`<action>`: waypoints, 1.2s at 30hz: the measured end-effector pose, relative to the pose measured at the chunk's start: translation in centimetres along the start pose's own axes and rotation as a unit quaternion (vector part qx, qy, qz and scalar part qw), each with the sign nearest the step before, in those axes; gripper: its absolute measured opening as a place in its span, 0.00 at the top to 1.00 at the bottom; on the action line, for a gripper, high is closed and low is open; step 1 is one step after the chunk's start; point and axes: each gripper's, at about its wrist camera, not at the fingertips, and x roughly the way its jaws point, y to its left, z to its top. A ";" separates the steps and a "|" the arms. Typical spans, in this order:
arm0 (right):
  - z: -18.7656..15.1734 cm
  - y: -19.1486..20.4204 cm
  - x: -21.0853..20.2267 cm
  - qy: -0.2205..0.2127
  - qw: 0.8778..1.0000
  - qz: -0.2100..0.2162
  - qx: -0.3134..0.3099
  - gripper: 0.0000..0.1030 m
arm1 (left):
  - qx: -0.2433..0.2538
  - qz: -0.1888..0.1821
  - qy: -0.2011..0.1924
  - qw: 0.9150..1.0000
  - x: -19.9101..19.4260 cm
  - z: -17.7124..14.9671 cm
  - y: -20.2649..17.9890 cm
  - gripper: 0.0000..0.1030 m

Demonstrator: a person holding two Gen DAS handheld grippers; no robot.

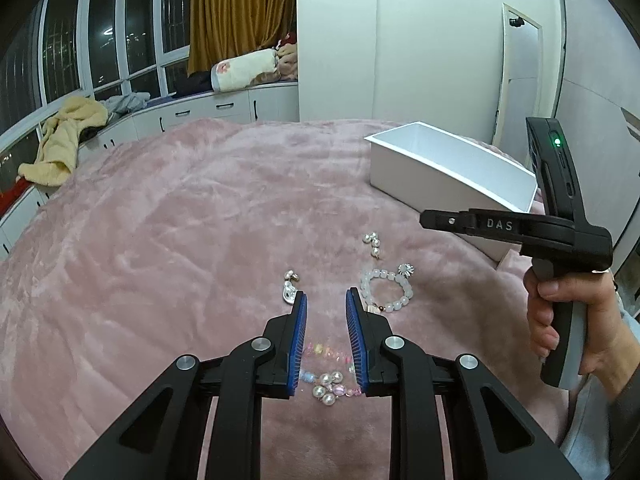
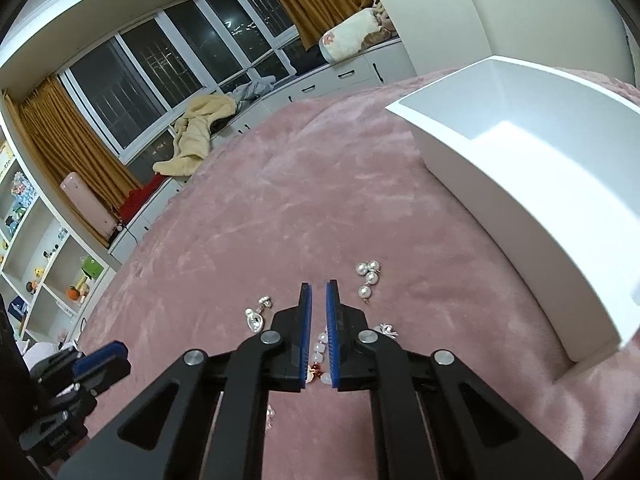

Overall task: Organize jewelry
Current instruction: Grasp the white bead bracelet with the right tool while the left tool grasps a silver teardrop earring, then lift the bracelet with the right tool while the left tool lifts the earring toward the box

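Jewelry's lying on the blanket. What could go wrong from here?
1. Right gripper is shut on nothing above the white bead bracelet; it needs reopening, or it may just push beads.
2. Flower stud lies right beside that bracelet; a grab could drag both.
3. Small pieces may snag in the plush blanket.

Pretty clearly somebody's bedroom at home. There's a bed (image 1: pixel 200 208) with a fuzzy pink blanket, a big bay window (image 2: pixel 132 80) that's dark outside, and mustard curtains (image 1: pixel 240 12) hanging beside it. The window seat has drawers (image 1: pixel 224 108) under it and a rolled-up quilt (image 1: pixel 244 68) and a yellow robe (image 1: pixel 64 136) dumped on top. Shelves (image 2: pixel 48 256) off to the side hold little toys and figurines.
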 end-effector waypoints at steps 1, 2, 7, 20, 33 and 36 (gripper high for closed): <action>-0.1 0.1 0.0 0.002 1.000 -0.005 -0.002 0.92 | 0.003 0.001 0.001 1.000 0.1 -0.1 0.0 0.75; -0.2 0.1 0.0 0.009 1.000 -0.011 -0.002 0.91 | 0.005 0.000 0.005 1.000 0.3 -0.3 -0.1 0.73; -1.1 -0.7 1.0 0.052 0.998 -0.033 0.004 0.86 | 0.009 0.012 0.051 0.999 3.4 -2.9 0.0 0.42; -3.5 -2.2 5.8 0.110 0.992 -0.066 0.014 0.62 | -0.016 0.075 0.112 0.991 9.7 -6.7 3.7 0.53; -3.7 -2.6 7.0 0.099 0.995 -0.023 0.015 0.91 | -0.042 0.055 0.107 0.992 8.9 -6.6 4.6 0.77; -3.3 -2.3 6.1 0.086 0.996 -0.016 0.016 0.91 | -0.036 0.053 0.098 0.993 8.3 -6.2 4.4 0.77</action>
